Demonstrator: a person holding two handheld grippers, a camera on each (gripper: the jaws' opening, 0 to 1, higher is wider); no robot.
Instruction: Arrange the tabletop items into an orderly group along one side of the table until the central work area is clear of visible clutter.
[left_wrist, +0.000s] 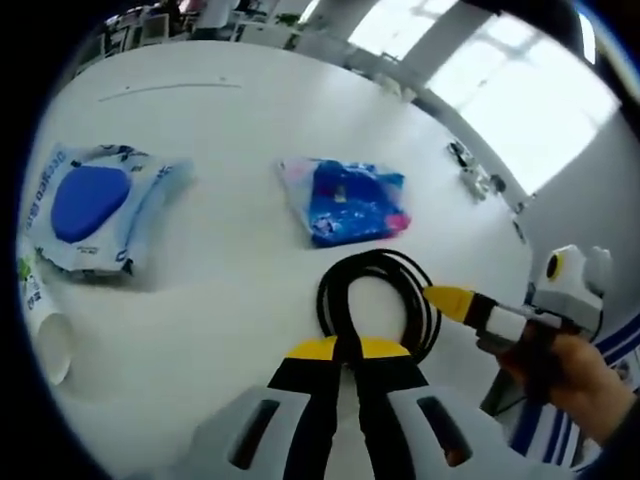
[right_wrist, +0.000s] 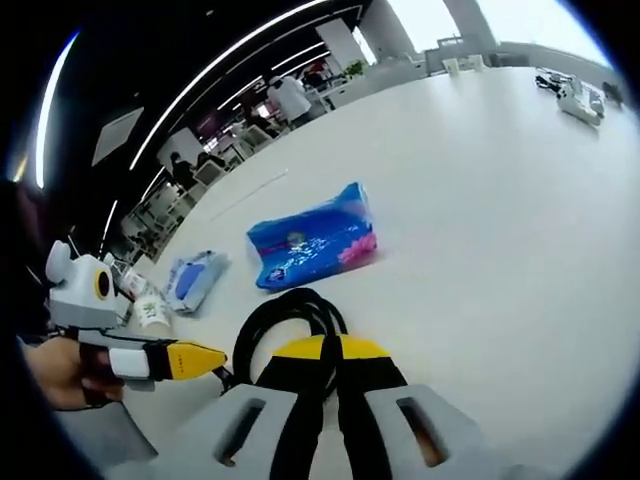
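The near end of the black cable coil (left_wrist: 377, 290) is hidden under the yellow-tipped jaws of the left hand-held gripper (left_wrist: 348, 352), which stand together on it, clamped on the cable. In the right gripper view the same coil (right_wrist: 290, 318) runs under the right hand-held gripper (right_wrist: 328, 352), whose jaws also look closed on it, though the contact itself is covered by the yellow tips. The coil is a few loops of thin, glossy black cable lying flat on the white counter (left_wrist: 250, 130). Just ahead of the left hand-held gripper lies a blue printed packet (left_wrist: 347, 200) with pink at one corner; its print is too blurred to read. Farther to the left lies a clear packet with a blue round pad inside (left_wrist: 92, 205), and at the left edge a paper cup (left_wrist: 45, 325) on its side is cut off by the view's border. In the right gripper view the cup and things beside it are too small to make out. The other hand-held gripper enters each view from the side, held by a hand (left_wrist: 575, 375) partly cut off.
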